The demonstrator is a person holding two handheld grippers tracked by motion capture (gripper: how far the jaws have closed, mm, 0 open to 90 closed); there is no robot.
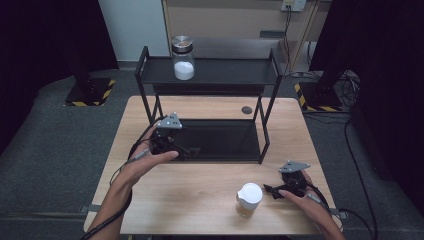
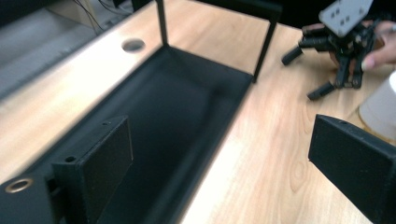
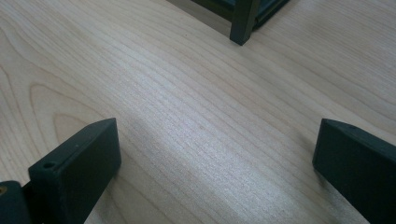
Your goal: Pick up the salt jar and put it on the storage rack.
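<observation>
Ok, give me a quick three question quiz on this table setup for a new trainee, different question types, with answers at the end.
1. True or false: the glass jar stands on the top shelf of the black rack.
2. Multiple choice: the white-lidded cup sits nearest to which? A) the left gripper B) the right gripper C) the round hole in the table
3. Fill in: the left gripper's jaws stand ____ above the rack's lower tray.

Key: 1 true. 2 B. 3 open.
</observation>
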